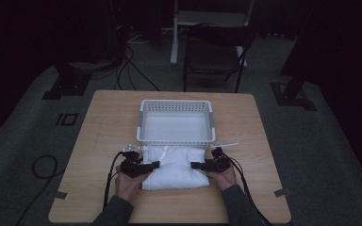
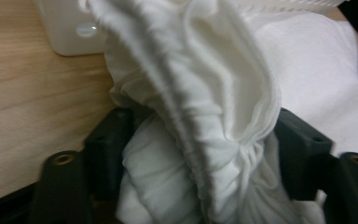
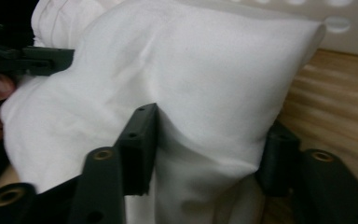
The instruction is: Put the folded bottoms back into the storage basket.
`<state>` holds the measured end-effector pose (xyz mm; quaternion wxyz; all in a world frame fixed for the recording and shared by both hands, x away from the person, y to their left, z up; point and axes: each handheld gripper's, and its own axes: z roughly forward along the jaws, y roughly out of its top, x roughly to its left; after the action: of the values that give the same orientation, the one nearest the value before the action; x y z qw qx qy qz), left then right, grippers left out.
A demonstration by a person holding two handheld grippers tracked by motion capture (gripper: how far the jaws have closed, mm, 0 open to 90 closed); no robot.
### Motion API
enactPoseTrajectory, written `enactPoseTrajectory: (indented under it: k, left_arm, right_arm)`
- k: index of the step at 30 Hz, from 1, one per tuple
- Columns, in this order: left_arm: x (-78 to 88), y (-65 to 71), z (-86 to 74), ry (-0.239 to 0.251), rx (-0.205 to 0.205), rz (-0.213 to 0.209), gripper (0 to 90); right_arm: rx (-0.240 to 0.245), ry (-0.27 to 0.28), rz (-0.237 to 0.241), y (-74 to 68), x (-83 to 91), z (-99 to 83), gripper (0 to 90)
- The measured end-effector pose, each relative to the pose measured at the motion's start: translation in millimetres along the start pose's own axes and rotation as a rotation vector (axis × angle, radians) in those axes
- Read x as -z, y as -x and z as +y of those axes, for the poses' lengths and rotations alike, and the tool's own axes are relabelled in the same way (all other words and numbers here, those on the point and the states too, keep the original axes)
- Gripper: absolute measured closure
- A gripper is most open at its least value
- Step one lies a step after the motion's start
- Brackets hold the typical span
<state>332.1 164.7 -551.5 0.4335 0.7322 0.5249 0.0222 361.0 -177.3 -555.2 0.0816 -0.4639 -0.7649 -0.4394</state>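
- White pillow (image 1: 175, 167) lies on the desk (image 1: 99, 136), just in front of the white basket (image 1: 176, 120).
- Left hand-held gripper (image 1: 154, 165) pinches its bunched left end.
- Right hand-held gripper (image 1: 194, 165) pinches its right end.

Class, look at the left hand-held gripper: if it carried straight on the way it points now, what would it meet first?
The left hand-held gripper points across the table toward the right one. Its jaws are already closed on the bunched end of the white pillow, so it would meet more pillow first, then probably the right hand-held gripper.
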Motion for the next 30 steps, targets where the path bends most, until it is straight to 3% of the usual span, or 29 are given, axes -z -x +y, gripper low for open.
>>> enactPoseTrajectory:
  k: [3,4,5,6,7,9,14,26,30]
  left_arm:
    - [1.7,3.9,0.3,0.001,-0.032,-0.008,40.6]
    - [2.7,6.3,0.3,0.003,-0.051,-0.005,47.8]
    - [3.6,8.3,0.4,0.004,-0.066,-0.003,47.8]
    - [4.4,9.6,0.3,0.006,-0.073,0.000,51.8]
    - [5.3,10.5,0.0,0.011,-0.076,0.000,51.8]
    - [8.1,13.4,-1.4,0.025,-0.103,0.004,55.7]
    - [17.6,23.0,-6.0,0.056,-0.155,-0.001,57.7]
    - [31.2,35.3,-5.5,0.097,-0.189,0.005,59.1]
    - [36.0,41.1,-4.9,0.119,-0.209,0.010,59.2]
  right_arm:
    - [0.004,0.005,0.012,0.2,0.3,-0.6,61.1]
    - [0.046,0.025,0.011,-2.6,2.0,-1.7,67.0]
    - [0.046,0.025,0.011,-2.6,2.0,-1.7,67.0]
    - [0.088,0.038,-0.007,-6.9,3.6,-3.1,69.1]
    - [0.088,0.038,-0.007,-6.9,3.6,-3.1,69.1]
    - [0.138,0.054,-0.041,-14.5,6.4,-5.5,70.2]
    - [0.206,0.078,-0.071,-25.9,14.0,-10.5,70.6]
    - [0.271,0.116,-0.095,-40.0,25.5,-11.3,71.0]
    - [0.331,0.124,-0.138,-49.9,31.3,-9.0,71.1]
